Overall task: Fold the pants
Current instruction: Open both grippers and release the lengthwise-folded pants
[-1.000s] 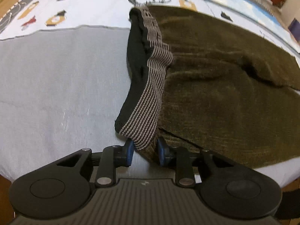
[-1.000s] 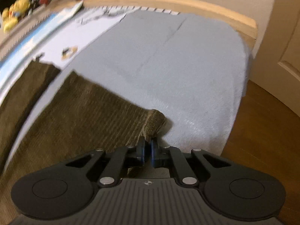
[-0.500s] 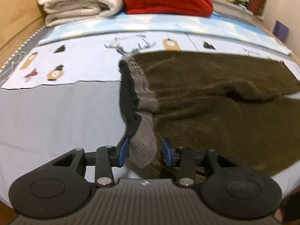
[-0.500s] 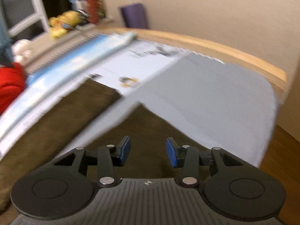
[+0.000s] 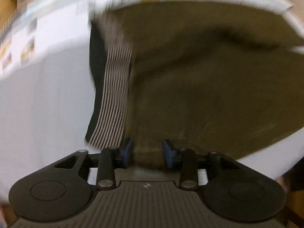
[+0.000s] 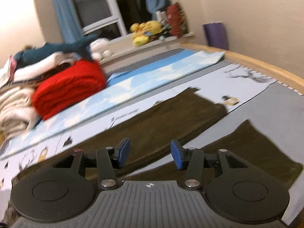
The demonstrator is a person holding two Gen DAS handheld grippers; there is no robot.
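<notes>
Left wrist view: the left tongs (image 5: pixel 147 153) stand apart over the near edge of the olive pants (image 5: pixel 209 87), gripping nothing; the striped waistband (image 5: pixel 115 98) lies just left of them (frame blurred). Right wrist view: the right tongs (image 6: pixel 150 154) also stand apart above the pants (image 6: pixel 171 125), whose two legs lie spread on the bed (image 6: pixel 281 104), well apart from a red blanket (image 6: pixel 70 87).

The pants (image 5: pixel 199 87) are spread flat on the bed (image 5: pixel 43 104), waistband (image 5: pixel 114 102) to the left in the left wrist view. From the right wrist, two legs (image 6: pixel 171 125) are seen lying side by side, slightly apart. Folded blankets (image 6: pixel 68 91) are stacked at the far left, with plush toys (image 6: pixel 146 31) lined up on the windowsill (image 6: pixel 178 38) behind.
</notes>
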